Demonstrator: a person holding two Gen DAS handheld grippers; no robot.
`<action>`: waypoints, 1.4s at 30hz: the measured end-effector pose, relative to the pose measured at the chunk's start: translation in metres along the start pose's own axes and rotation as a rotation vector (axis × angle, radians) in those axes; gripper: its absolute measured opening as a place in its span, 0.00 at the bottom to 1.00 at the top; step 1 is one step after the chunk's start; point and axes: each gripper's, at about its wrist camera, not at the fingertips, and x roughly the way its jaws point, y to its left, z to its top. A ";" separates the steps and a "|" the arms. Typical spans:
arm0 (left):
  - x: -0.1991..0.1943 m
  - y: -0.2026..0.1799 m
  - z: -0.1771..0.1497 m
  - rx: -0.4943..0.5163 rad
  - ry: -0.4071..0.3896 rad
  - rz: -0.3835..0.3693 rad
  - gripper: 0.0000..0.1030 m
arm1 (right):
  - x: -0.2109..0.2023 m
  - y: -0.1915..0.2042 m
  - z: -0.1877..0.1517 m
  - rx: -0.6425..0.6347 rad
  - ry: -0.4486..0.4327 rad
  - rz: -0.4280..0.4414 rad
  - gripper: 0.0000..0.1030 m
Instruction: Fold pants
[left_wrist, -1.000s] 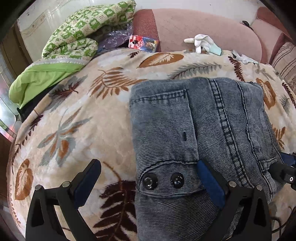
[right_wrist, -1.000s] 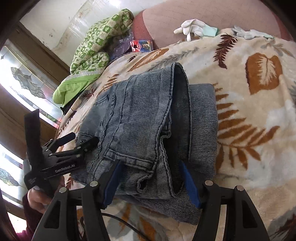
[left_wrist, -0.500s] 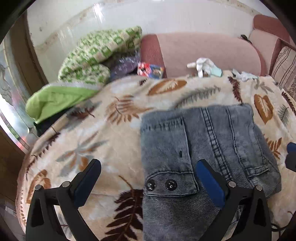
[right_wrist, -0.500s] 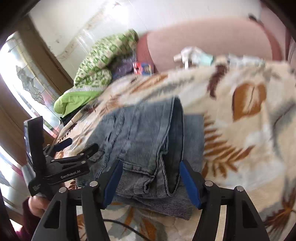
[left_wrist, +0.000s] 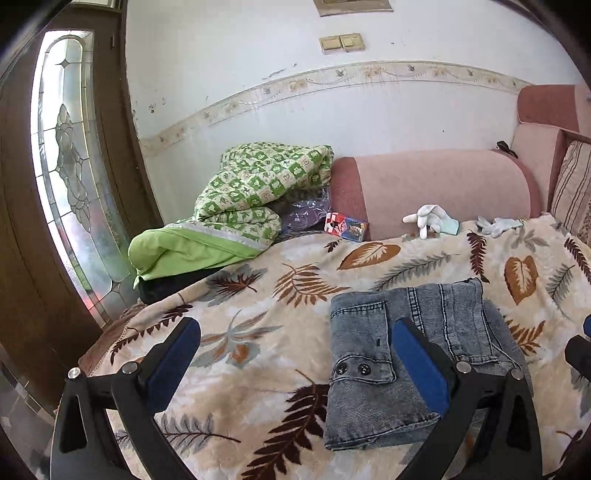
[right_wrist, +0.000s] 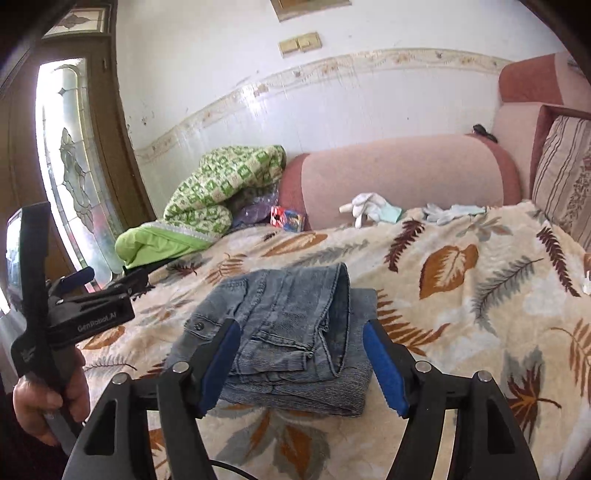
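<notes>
One folded pair of jeans (left_wrist: 413, 354), two white gloves (left_wrist: 432, 219)

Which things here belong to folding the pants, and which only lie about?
Job: folded jeans; left gripper, open; right gripper, opening, empty.
Lying about: green quilt; white gloves; small box; leaf blanket.

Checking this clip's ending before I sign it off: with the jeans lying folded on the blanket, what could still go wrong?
1. The folded jeans lie near the blanket's front edge on a soft surface; a nudge might tip them off.
2. The top layer's edge stands raised and uneven, so the fold may spring open.
3. The right tool, jaws opening and empty, frames the stack closely and could snag it.
</notes>
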 end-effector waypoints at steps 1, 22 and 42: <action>-0.005 0.003 -0.001 -0.014 -0.006 0.000 1.00 | -0.005 0.004 -0.001 -0.006 -0.017 0.002 0.70; -0.043 0.023 -0.009 -0.052 -0.073 -0.006 1.00 | -0.073 0.070 -0.014 -0.157 -0.186 -0.042 0.74; -0.047 0.021 -0.009 -0.058 -0.076 -0.036 1.00 | -0.055 0.041 -0.012 -0.052 -0.136 -0.043 0.74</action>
